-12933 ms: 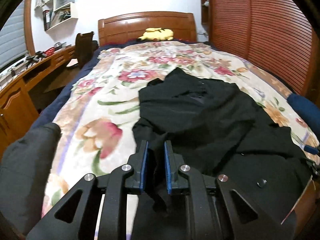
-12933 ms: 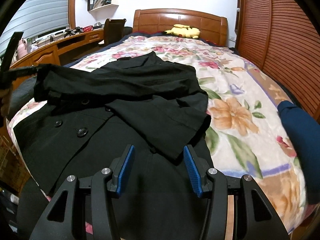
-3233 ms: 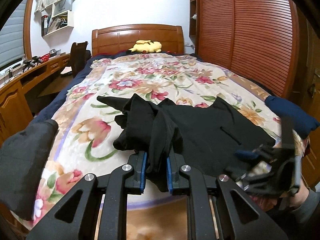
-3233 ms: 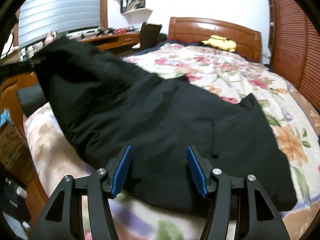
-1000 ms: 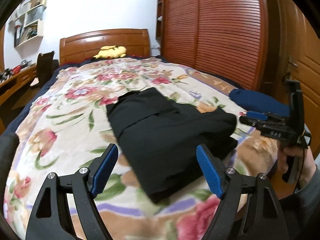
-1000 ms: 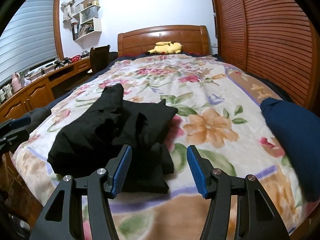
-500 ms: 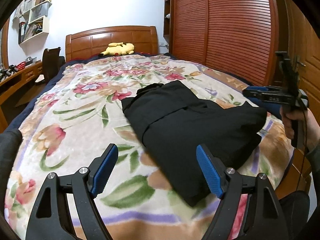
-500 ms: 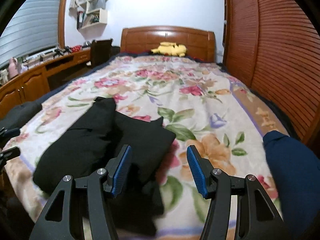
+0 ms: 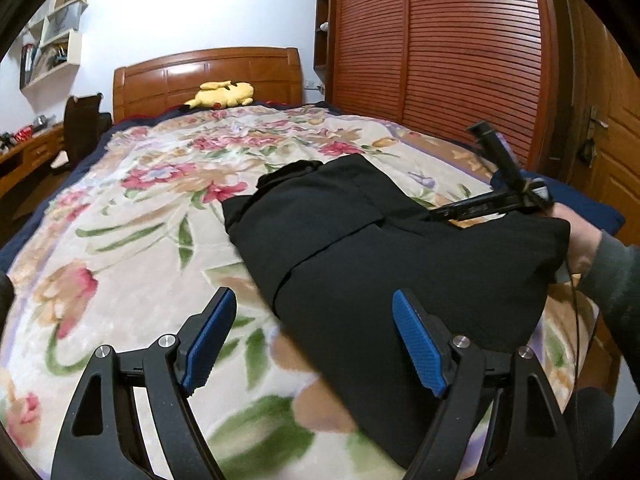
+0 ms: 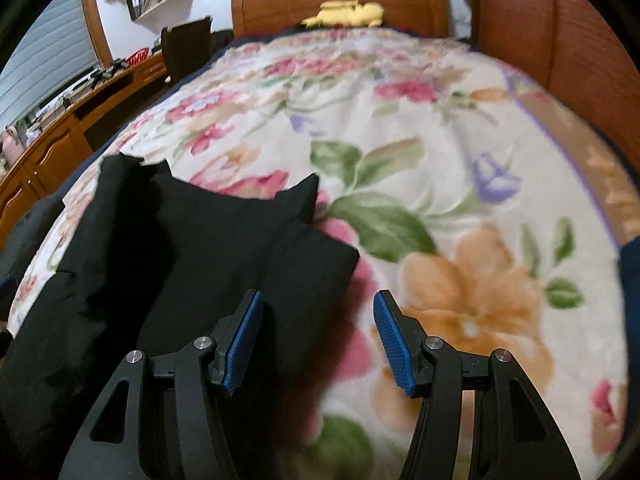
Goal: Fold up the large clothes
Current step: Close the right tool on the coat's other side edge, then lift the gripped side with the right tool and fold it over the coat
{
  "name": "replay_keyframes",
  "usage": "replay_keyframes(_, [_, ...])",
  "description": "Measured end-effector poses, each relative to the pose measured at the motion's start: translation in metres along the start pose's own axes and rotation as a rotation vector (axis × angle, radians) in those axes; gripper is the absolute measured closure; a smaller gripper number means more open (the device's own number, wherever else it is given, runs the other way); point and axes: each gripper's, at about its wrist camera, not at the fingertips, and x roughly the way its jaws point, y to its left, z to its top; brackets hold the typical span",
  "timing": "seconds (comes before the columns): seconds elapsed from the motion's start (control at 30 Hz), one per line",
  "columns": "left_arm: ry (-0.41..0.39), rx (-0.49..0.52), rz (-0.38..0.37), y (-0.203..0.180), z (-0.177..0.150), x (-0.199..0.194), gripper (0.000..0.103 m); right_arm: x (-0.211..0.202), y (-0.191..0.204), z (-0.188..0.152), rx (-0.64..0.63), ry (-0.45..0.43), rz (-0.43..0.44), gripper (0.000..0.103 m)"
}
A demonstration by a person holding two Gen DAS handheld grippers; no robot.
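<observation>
Two grippers over a bed w/ floral blanket (image 9: 132, 240), both empty. Far left in left wrist view: wooden desk (image 9: 24, 156) along the wall, dark chair (image 9: 82, 128) next to it, then headboard (image 9: 208, 76) w/ yellow plush toy (image 9: 222, 94) in front. Left gripper (image 9: 312, 340) low over blanket's near edge, blue pads wide apart; near corner of the folded black garment (image 9: 384, 248) sits btwn them, not pinched. Garment lies folded on the blanket, right of centre, near the foot end. Further right: right gripper (image 9: 492, 208) at garment's far edge, held by a hand (image 9: 580, 240) in a grey sleeve; louvred wardrobe doors (image 9: 440, 48) behind. Right wrist view: garment (image 10: 168, 264) at left, right gripper (image 10: 318, 340) jaws part open, have just been closing in, garment's right edge under the left pad, nothing gripped. Navy cloth (image 10: 630, 280) at far right edge.
</observation>
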Motion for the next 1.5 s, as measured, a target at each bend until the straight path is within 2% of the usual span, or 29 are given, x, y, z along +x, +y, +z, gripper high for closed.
replay_keyframes(0.03, [0.005,-0.012,-0.017,0.002,0.000,0.002,0.022,0.007,0.002,0.003,-0.013,0.011,0.000,0.061])
replay_keyframes(0.07, [0.005,-0.018,-0.024,0.003,0.000,0.003,0.022,0.014,0.003,0.006,-0.020,0.019,0.008,0.082])
replay_keyframes(0.1, [0.004,-0.022,-0.031,0.004,-0.001,0.003,0.022,0.016,0.004,0.008,-0.021,0.021,0.015,0.096])
replay_keyframes(0.33, [-0.003,-0.005,-0.033,0.005,-0.004,0.001,0.022,0.013,0.023,0.040,-0.128,-0.112,-0.015,0.100])
replay_keyframes(0.47, [0.000,-0.030,-0.037,0.011,-0.005,0.000,0.022,0.009,0.042,0.063,-0.212,-0.204,-0.091,0.101])
replay_keyframes(0.53, [0.001,-0.031,-0.036,0.012,-0.005,0.000,0.022,0.018,0.047,0.073,-0.237,-0.184,-0.122,0.100])
replay_keyframes(0.57, [0.001,-0.033,-0.036,0.012,-0.006,-0.001,0.022,0.026,0.048,0.078,-0.239,-0.141,-0.126,0.100])
replay_keyframes(0.63, [-0.005,-0.040,-0.042,0.011,-0.006,-0.004,0.022,0.037,0.050,0.079,-0.247,-0.072,-0.146,0.099])
replay_keyframes(0.73, [-0.008,-0.036,-0.043,0.010,-0.006,-0.006,0.022,0.029,0.056,0.079,-0.244,-0.078,-0.230,0.077])
replay_keyframes(0.8, [-0.007,-0.028,-0.038,0.008,-0.006,-0.007,0.022,0.013,0.062,0.078,-0.223,-0.098,-0.226,0.053])
replay_keyframes(0.83, [-0.008,-0.024,-0.038,0.007,-0.007,-0.008,0.022,0.005,0.066,0.076,-0.221,-0.113,-0.236,0.051])
replay_keyframes(0.9, [-0.009,-0.022,-0.038,0.007,-0.007,-0.011,0.022,-0.009,0.082,0.074,-0.232,-0.139,-0.250,0.050])
replay_keyframes(1.1, [-0.028,-0.016,-0.032,0.006,-0.006,-0.019,0.022,-0.050,0.126,0.039,-0.291,-0.160,-0.163,0.050])
replay_keyframes(1.33, [-0.038,0.000,-0.002,0.008,-0.008,-0.024,0.022,-0.042,0.154,0.006,-0.307,-0.096,-0.093,0.050])
replay_keyframes(1.5, [-0.038,-0.015,-0.009,0.014,-0.009,-0.025,0.022,-0.037,0.152,-0.001,-0.293,-0.051,-0.121,0.050])
